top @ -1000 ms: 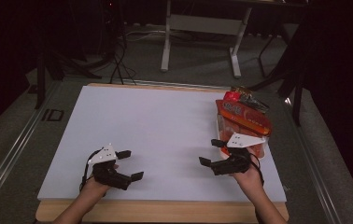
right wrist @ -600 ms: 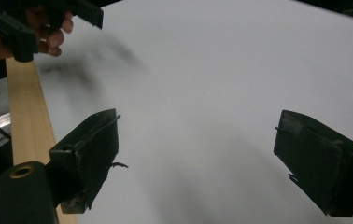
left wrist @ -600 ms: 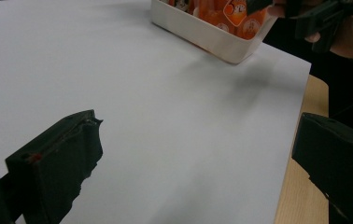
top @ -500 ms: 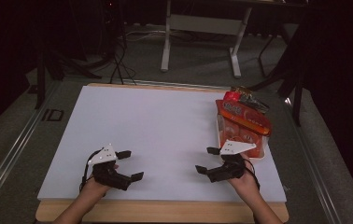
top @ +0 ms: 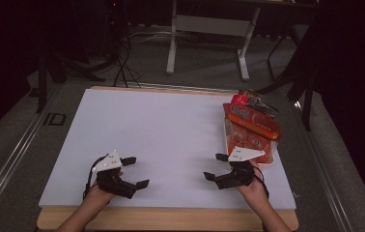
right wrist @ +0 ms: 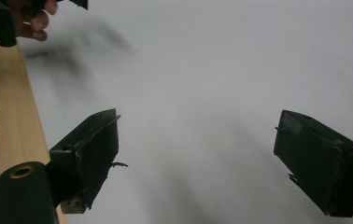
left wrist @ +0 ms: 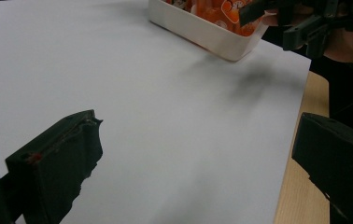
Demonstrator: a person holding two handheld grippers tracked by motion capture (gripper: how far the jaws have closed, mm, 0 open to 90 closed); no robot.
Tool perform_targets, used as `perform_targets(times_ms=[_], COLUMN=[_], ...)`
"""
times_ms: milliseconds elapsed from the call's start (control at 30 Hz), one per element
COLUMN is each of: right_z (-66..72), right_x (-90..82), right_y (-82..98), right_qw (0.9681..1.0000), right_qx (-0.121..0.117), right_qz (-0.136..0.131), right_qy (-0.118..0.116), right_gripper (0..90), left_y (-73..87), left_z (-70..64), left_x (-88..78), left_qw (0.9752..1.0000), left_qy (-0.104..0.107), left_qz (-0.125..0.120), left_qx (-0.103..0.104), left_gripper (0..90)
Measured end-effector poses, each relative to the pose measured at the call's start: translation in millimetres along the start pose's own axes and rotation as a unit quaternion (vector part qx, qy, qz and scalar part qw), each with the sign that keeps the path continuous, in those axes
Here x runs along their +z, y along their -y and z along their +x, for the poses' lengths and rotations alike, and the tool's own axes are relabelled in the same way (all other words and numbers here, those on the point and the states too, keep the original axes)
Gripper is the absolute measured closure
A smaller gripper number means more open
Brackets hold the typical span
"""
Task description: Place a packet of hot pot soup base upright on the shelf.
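Snack packets (top: 250,123), orange and red, fill a white tray (left wrist: 202,33) at the right edge of the white table (top: 171,135). Just beside it the right gripper (top: 219,166) hovers, jaws spread and empty; the left gripper (top: 134,171), equally released, sits well apart.

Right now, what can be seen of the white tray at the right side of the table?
The tray is a shallow white container, plastic by its look, with rounded corners, resting flat on the white board near its right edge. It holds orange printed packets, and a red item with dark wrappers sits at its far end. The right gripper hovers open beside its near end, not touching it.
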State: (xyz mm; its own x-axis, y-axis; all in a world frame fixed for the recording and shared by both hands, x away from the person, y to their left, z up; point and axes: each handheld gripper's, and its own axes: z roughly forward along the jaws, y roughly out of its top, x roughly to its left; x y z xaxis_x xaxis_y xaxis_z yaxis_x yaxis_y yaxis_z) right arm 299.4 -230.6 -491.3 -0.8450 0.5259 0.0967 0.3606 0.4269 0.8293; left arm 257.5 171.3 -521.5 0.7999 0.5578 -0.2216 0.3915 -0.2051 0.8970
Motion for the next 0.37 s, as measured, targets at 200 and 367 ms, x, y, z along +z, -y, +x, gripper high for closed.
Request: perform_targets(times_ms=[200,367], right_z=[-4.0,-4.5], right_x=[2.7,3.3], right_y=[2.6,2.8], right_qw=[1.0000,1.0000], right_qx=[0.008,0.008], right_qz=[0.001,0.001], right_qy=[0.006,0.004], right_gripper=[13.8,13.8], left_y=[0.6,0.4], left_z=[-0.5,-0.9], left_x=[-0.8,-1.0], left_qw=[1.0000,1.0000], left_qy=[-0.004,-0.004], left_qz=[-0.005,-0.006], left_qx=[0.003,0.003], left_gripper=[0.9,0.9])
